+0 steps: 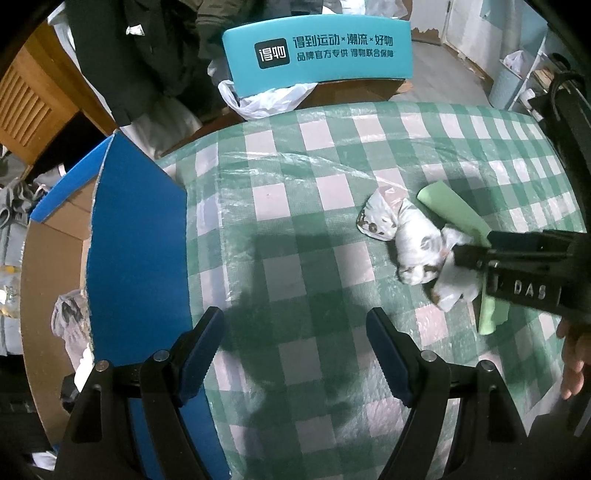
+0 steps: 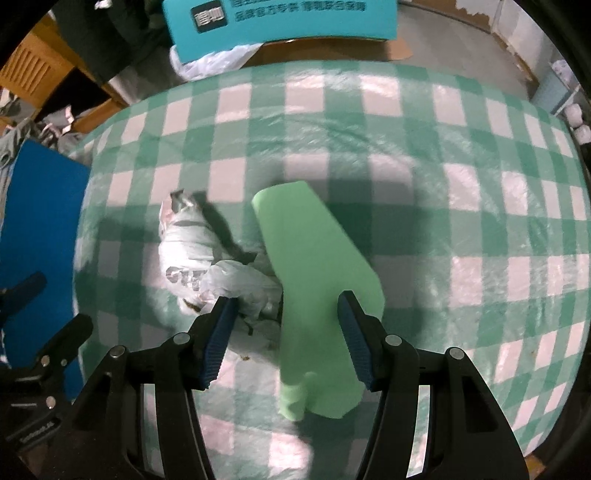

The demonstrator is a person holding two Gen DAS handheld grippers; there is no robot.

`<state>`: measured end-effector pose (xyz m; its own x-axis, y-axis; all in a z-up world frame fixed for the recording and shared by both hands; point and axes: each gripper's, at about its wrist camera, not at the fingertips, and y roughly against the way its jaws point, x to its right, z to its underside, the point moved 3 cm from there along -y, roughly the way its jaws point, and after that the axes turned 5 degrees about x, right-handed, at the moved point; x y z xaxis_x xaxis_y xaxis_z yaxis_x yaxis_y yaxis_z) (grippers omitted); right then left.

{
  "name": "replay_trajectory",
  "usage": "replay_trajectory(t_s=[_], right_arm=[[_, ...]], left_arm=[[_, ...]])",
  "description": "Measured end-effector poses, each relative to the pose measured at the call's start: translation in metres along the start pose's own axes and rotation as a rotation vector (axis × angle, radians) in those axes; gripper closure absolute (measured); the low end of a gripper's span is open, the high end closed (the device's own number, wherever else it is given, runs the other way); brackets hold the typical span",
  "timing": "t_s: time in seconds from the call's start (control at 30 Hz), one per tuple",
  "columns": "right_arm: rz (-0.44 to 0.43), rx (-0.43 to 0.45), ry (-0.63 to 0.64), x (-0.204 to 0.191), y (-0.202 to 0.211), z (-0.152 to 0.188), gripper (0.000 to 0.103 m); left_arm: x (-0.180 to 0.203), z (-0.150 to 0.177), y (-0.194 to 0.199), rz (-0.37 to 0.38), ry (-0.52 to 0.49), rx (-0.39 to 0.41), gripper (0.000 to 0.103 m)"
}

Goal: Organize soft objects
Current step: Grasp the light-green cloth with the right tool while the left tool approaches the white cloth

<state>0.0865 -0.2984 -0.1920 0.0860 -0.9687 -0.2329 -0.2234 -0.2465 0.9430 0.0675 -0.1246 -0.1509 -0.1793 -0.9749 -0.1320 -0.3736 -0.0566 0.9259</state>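
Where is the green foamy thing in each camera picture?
Left wrist view: the green foam piece lies at the right, behind the white printed bag, partly hidden by the right gripper.
Right wrist view: it fills the middle, running down between the open right gripper fingers.
Shared landmark: the teal box with writing at the far edge of the table.

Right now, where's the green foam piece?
The green foam piece lies on the checked tablecloth, between the open right gripper fingers, the crumpled white bag touching its left side.
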Motion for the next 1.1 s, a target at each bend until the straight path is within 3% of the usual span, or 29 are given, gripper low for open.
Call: replay_trajectory(t_s=[0.3,0.6,1.1], right_arm=[[-0.090,-0.034,0.042,-0.028,0.004,0.012,0.045],[0.039,0.061,0.033,-0.008,0.026,-0.001,0.045],[0.064,-0.013,0.077,0.001,-0.021,0.008,0.045]], left_arm=[[-0.009,0.003,0.006,-0.014,0.007,0.006,0.023],[-0.005,0.003,0.003,-0.014,-0.001,-0.005,0.022],[0.021,-0.001,-0.014,0.001,-0.025,-0.040,0.022]])
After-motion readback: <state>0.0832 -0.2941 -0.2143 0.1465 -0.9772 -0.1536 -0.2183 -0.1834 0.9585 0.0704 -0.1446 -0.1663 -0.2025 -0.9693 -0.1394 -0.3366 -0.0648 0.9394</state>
